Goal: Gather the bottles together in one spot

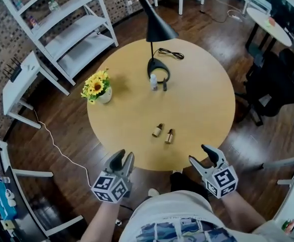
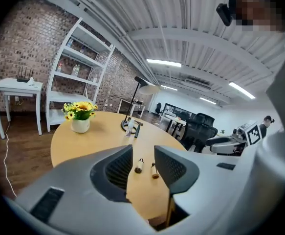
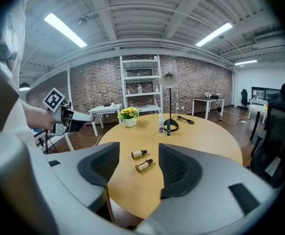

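Observation:
Two small brown bottles (image 1: 158,130) (image 1: 169,136) lie side by side on the round wooden table (image 1: 202,100), toward its near edge. A pale upright bottle (image 1: 153,81) and a slim dark bottle (image 1: 164,84) stand by the lamp base farther back. My left gripper (image 1: 123,160) hovers off the table's near edge, open and empty. My right gripper (image 1: 207,154) hangs at the near right edge, open wide and empty. The left gripper view frames both brown bottles (image 2: 139,165) (image 2: 154,170) between its jaws at a distance. The right gripper view shows them too (image 3: 139,153) (image 3: 143,165).
A black desk lamp (image 1: 156,39) with a ring base stands at the table's far side, its cable (image 1: 171,53) behind it. A vase of yellow flowers (image 1: 97,88) sits at the left. White shelving (image 1: 61,29), a white side table (image 1: 20,79) and a black chair (image 1: 275,84) surround the table.

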`<state>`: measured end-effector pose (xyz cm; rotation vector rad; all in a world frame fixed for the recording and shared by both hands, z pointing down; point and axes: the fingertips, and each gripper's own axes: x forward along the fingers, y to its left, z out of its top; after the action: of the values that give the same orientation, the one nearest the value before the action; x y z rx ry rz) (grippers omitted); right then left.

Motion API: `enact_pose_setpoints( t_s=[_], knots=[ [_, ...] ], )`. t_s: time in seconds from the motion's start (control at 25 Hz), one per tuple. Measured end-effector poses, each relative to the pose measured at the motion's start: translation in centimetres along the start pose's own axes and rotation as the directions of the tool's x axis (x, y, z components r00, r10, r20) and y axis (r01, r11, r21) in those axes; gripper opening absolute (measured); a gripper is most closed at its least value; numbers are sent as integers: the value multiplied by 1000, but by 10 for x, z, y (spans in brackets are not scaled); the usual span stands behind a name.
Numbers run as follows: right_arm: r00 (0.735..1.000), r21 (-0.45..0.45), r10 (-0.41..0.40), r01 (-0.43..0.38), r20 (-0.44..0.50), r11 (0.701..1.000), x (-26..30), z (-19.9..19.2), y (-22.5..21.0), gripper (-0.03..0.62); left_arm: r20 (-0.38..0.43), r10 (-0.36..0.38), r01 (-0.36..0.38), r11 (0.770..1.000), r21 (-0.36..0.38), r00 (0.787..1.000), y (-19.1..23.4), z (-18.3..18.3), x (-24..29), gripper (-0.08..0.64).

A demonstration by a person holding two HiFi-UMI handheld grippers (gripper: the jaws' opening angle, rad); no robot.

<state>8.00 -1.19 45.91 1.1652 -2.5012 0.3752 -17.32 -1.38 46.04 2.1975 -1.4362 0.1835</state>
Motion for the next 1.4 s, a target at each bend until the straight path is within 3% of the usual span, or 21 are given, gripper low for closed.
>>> enact_pose_setpoints(
  t_s=[0.12,0.32,0.68,1.16,1.4],
  knots=[
    [999,-8,-35,35,-3,999,-20,-4,40,304,-10,-19,19,1000,-10,1000,0,-22,-52,119],
    [998,-8,-56,56,-23,998,-45,-19,101,304,-28,-50,49,999,-24,998,-1,-51,-122,124],
    [995,19,-82,83,-50,996,-75,-45,156,304,-115,-121,116,992,-50,986,-28,-100,-186,126],
    [991,0,-89,89,-96,996,-84,-59,173,304,-155,-159,151,986,-66,975,-39,-119,-200,126],
    [985,-8,-73,72,-158,997,-56,-73,157,302,-164,-114,103,992,-72,980,-28,-120,-191,130]
  ],
)
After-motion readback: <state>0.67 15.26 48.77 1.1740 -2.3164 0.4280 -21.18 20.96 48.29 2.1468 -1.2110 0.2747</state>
